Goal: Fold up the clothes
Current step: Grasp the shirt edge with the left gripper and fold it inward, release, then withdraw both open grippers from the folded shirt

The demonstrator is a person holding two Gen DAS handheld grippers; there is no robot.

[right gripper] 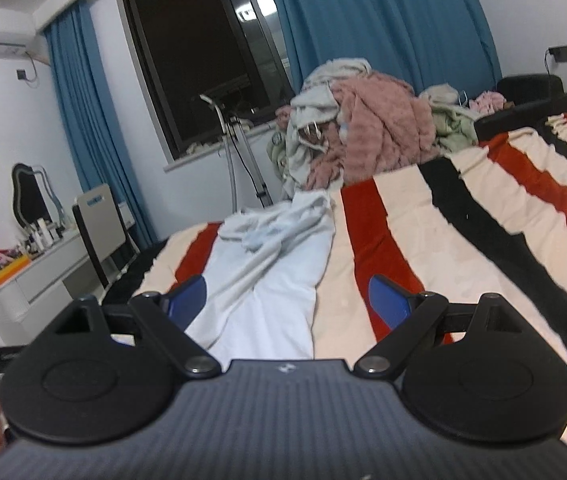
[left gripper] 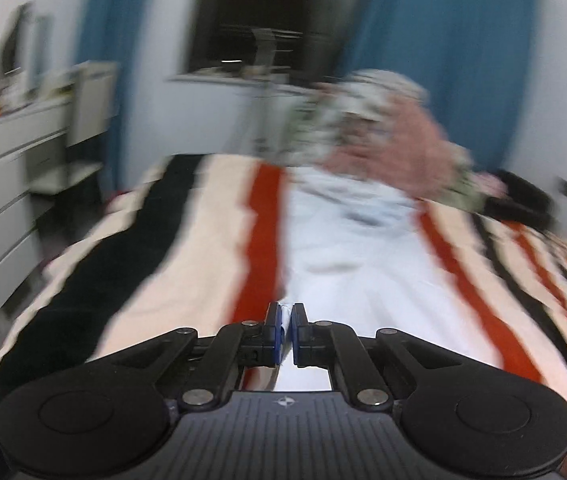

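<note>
One long white cotton garment (right gripper: 267, 276) lies rumpled along the striped bed (right gripper: 463, 264), unfolded; left gripper (left gripper: 286, 330) pinches its near hem, right gripper (right gripper: 287, 300) gapes, heaped clothes (right gripper: 363, 136) waiting at the far edge.

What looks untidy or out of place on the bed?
The white garment lies lengthwise on the striped blanket, its far end bunched and twisted. Behind it, a clothes pile sits unfolded at the bed's far edge.
</note>
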